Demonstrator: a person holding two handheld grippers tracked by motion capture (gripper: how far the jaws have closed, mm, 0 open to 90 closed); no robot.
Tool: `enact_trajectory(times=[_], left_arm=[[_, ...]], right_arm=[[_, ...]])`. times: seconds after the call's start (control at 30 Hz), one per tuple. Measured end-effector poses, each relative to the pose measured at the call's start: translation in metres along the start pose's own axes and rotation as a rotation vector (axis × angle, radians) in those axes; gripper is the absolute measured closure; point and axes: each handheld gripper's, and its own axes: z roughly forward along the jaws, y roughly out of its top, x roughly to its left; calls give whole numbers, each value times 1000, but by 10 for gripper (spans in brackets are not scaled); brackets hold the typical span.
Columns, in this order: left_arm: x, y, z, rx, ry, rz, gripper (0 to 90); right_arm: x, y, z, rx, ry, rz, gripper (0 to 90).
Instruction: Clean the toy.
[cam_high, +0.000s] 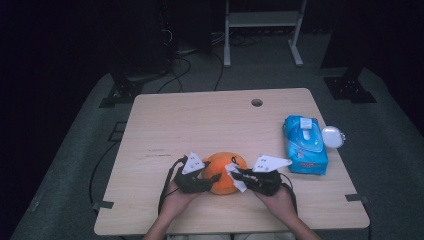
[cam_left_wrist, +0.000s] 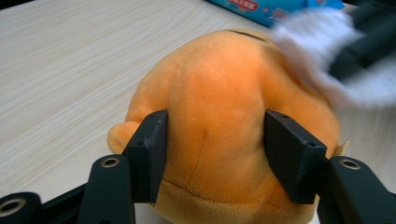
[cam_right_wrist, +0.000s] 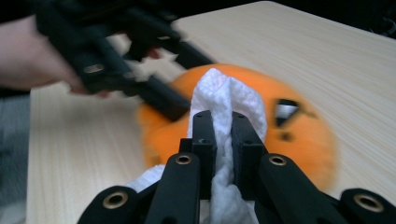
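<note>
The orange plush (cam_high: 226, 172) sits on the worktop (cam_high: 200, 125) near its front edge. The left hand-held gripper (cam_left_wrist: 215, 149) clamps the plush between half-spread jaws. The right hand-held gripper (cam_right_wrist: 223, 135), jaws pinched tight on a white wipe (cam_right_wrist: 224, 95), presses it against the plush.

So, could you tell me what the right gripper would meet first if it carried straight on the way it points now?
Most likely the orange plush toy. The right gripper, shut on a white wipe, points right at it; the wipe would probably touch first, though the gap is hard to judge.
</note>
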Motion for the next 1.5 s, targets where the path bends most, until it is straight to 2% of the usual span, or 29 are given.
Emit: enact_trajectory(times=[0.07, 0.13, 0.23, 0.27, 0.3, 0.37, 0.43, 0.53, 0.57, 0.6, 0.63, 0.7, 0.8, 0.83, 0.87, 0.97, 1.0, 1.1, 1.13, 1.2, 1.23, 1.27, 1.3, 1.33, 1.37, 1.4, 1.43, 1.47, 1.5], left_arm=[[3, -1, -1, -2, -1, -7, 431], [4, -2, 0, -7, -4, -12, 435], [5, -1, 0, -8, -12, -22, 436], [5, -1, 1, -6, -14, -23, 436], [5, 0, 1, -6, -12, -20, 437], [8, -1, 2, 0, -7, -23, 440], [10, -2, 2, -3, -13, -47, 442], [12, -2, 2, -9, -18, -60, 442], [12, -2, 2, -9, -18, -60, 442], [12, -2, 2, -6, -18, -59, 442], [12, -2, 2, -7, -19, -59, 441], [11, -2, 2, -7, -16, -55, 440], [11, -3, 2, -10, -15, -61, 441], [11, -3, 2, -10, -15, -61, 441], [12, -3, 2, -7, -13, -63, 441], [12, -3, 1, -5, -15, -57, 441], [12, -3, 1, -5, -16, -54, 441], [12, -2, 2, -6, -15, -56, 439], [12, -2, 2, -6, -13, -57, 439], [12, -3, 3, -8, -14, -61, 439], [12, -3, 3, -8, -14, -61, 439], [12, -2, 3, -7, -14, -58, 439], [12, -2, 2, -6, -12, -59, 438], [12, -2, 2, -8, -14, -65, 431], [16, 1, -2, -19, -37, -80, 399], [16, 1, -2, -19, -37, -80, 346], [19, 3, -7, -40, -67, -116, 346], [25, 6, -18, -85, -87, -167, 291], [27, 6, -21, -83, -78, -161, 313]], right_arm=[[5, 2, 4, 16, -22, -45, 816], [-6, 1, 1, 4, -36, -10, 817], [-17, -4, -4, 11, -83, 12, 817], [-20, -7, -5, 6, -79, 45, 817], [-17, -9, -4, -2, -64, 71, 817], [-5, -4, 1, 5, -40, 32, 817], [2, 2, 3, 19, -48, -31, 817], [-11, 1, -3, 14, -72, 14, 818], [-11, 1, -3, 14, -72, 14, 818], [-24, -6, -8, 21, -94, 61, 818], [-27, -10, -10, 17, -90, 91, 818], [-27, -11, -11, 12, -81, 103, 818], [0, -2, 0, 10, -12, 23, 818], [0, -2, 0, 10, -12, 23, 818], [6, 3, 4, 22, -13, -24, 818], [-1, 2, 1, 19, -31, -13, 818], [-12, -3, -3, 26, -79, -4, 818], [-20, -9, -6, 21, -88, 47, 818], [-16, -8, -5, 20, -90, 39, 818], [-4, -4, -1, 12, -54, 28, 818], [-4, -4, -1, 12, -54, 28, 818], [3, -2, 2, 12, -38, 2, 818], [10, 2, 6, 24, -46, -50, 818], [7, 2, 5, 23, -45, -39, 818], [1, 1, 3, 15, -47, -15, 818], [1, 1, 3, 15, -47, -15, 818], [-5, -2, 1, 11, -60, 4, 818], [-14, -6, -3, 3, -73, 48, 818], [-17, -8, -3, -2, -77, 61, 818]])
